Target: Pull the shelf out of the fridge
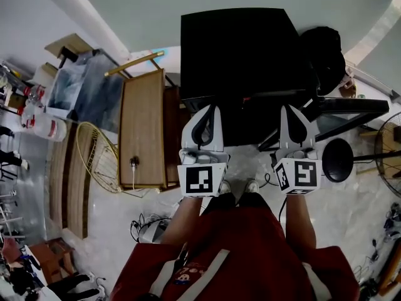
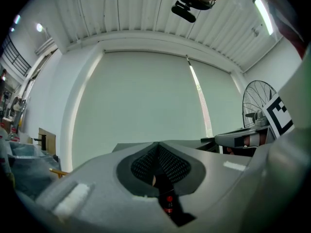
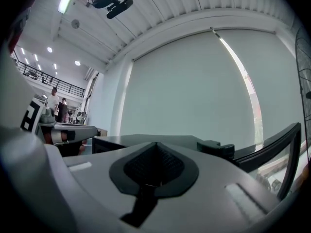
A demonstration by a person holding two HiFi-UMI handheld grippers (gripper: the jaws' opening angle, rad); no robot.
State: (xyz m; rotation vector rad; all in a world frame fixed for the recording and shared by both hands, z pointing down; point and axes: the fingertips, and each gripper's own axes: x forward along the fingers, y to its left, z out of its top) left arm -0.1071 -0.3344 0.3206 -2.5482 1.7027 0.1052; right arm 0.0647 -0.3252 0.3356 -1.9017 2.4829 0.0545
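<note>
1. Shelf itself is not showing from above. It is presumably sitting inside the black fridge point(image 1: 241, 55), which is standing on the floor just beyond the person's feet, with its door point(image 1: 351, 108) seemingly hanging open to the right.
2. To do this step well, I'd say the person is needing to get lower, spread one tool's jaws, and take the shelf's near edge squarely before drawing it straight out.
3. Both arms are reaching forward side by side. The left tool point(image 1: 210, 110) and right tool point(image 1: 289, 110) are pointing at the fridge front, each with jaws pressed together and gripping nothing.
</note>
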